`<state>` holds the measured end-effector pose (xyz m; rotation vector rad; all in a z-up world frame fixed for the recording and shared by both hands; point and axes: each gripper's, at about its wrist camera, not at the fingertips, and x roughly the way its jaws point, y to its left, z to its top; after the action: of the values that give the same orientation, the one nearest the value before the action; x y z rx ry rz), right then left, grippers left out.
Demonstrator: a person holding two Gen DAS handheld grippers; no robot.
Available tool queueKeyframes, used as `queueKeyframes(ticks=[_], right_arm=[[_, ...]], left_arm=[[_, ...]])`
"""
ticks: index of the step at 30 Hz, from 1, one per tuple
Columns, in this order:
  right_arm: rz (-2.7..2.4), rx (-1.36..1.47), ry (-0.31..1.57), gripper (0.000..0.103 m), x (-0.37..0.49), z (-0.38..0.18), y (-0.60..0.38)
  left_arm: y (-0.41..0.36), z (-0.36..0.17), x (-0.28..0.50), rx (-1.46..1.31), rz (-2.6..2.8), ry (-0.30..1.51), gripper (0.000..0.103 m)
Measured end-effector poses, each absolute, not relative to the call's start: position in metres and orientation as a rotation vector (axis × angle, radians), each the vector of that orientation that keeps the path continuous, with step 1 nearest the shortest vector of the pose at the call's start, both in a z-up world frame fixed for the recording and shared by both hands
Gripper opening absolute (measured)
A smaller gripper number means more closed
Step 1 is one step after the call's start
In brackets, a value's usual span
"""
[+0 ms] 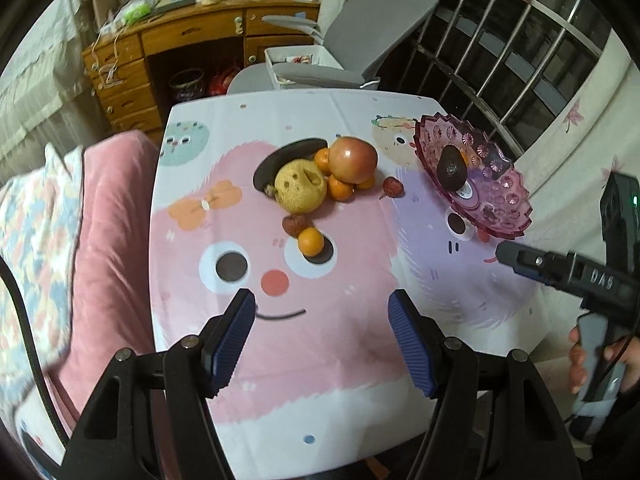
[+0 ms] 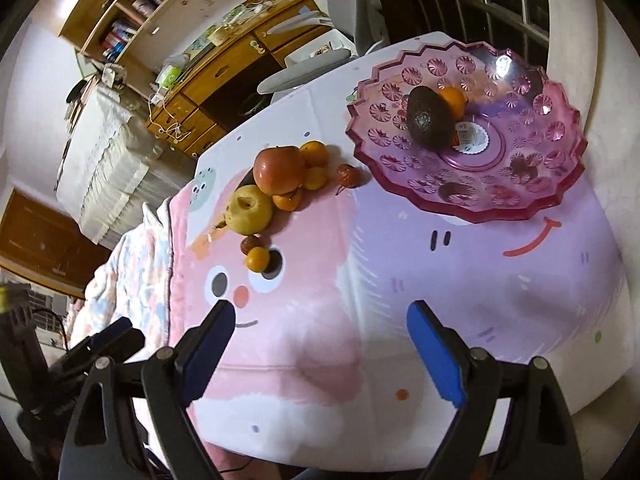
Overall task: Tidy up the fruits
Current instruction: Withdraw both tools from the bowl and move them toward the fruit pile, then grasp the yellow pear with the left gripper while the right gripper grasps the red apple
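A pile of fruit lies mid-table: a red apple [image 1: 354,159] [image 2: 279,170], a yellow pear [image 1: 301,187] [image 2: 251,209], several small oranges [image 1: 340,188] and a lone orange [image 1: 311,241] [image 2: 258,259] beside a small dark red fruit [image 1: 294,224]. Another small red fruit [image 1: 392,187] [image 2: 348,175] lies towards the dish. The pink glass dish [image 1: 504,216] [image 2: 532,196] holds an avocado [image 1: 452,168] [image 2: 430,118] and an orange [image 2: 453,98]. My left gripper [image 1: 321,320] hangs open above the near table. My right gripper [image 2: 320,322] is open too, with nothing between its fingers.
A cartoon-printed cloth [image 1: 280,360] covers the table. The right gripper's body, held in a hand [image 1: 580,364], shows at the right in the left wrist view. A pink blanket [image 1: 108,220] lies left of the table. A grey chair [image 1: 360,40] and wooden desk [image 1: 180,40] stand behind. Window bars [image 1: 520,60] are at back right.
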<state>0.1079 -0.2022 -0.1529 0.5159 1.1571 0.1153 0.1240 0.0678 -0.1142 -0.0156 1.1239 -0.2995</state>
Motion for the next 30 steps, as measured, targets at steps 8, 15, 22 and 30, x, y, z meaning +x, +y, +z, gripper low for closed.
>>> queueKeyframes(ticks=[8,15,22,30], right_arm=[[0.13,0.637,1.201,0.088,0.149,-0.154,-0.197],[0.171,0.691,1.241,0.088,0.197,-0.169,-0.184],[0.209,0.662,1.272,0.089,0.242,-0.187,-0.17],[0.229,0.598,1.302,0.088,0.275,-0.208,-0.154]], left_arm=[[0.064,-0.121,0.162,0.042,-0.321,1.121,0.068],[0.054,-0.138,0.206,0.09,-0.347,1.154,0.075],[0.042,-0.163,0.254,0.108,-0.379,1.19,0.083],[0.032,-0.201,0.291,0.137,-0.397,1.242,0.083]])
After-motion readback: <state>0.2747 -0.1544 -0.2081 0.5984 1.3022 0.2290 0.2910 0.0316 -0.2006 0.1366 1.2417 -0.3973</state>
